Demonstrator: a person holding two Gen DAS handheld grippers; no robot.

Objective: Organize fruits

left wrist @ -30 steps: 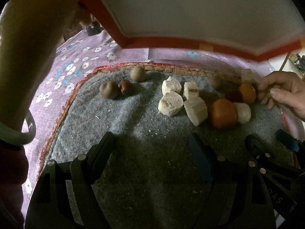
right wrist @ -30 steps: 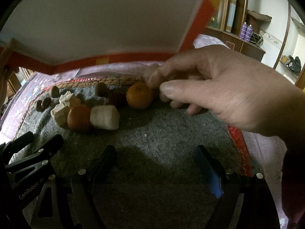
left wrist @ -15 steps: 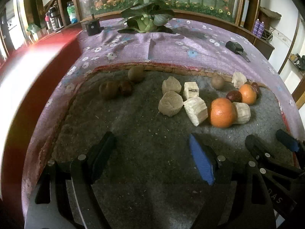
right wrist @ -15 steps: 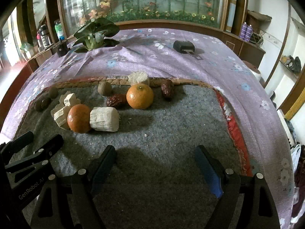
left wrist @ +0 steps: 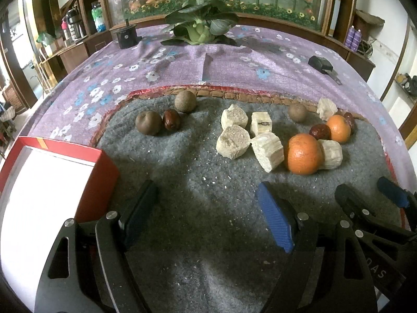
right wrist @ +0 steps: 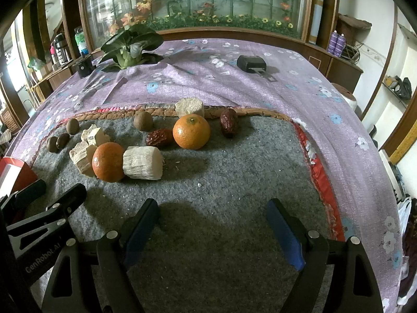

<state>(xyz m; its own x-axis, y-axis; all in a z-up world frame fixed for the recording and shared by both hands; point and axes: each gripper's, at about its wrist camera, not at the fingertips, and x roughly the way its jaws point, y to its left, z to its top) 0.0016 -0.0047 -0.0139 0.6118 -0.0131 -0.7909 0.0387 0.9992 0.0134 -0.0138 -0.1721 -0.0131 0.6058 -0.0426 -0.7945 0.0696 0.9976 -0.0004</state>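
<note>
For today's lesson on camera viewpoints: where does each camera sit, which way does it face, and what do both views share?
Left wrist: on the left gripper, low over the grey mat, facing the fruit; red box at left, right gripper at right.
Right wrist: on the right gripper, facing likewise; left gripper at left.
Shared: near orange, both grippers open, no hands.

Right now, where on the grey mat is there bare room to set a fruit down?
The near strip of the grey mat, between both open grippers and the fruit row, is bare. So is the right side, between the far orange and the red border. It is crowded around the near orange and the pale chunks.
</note>
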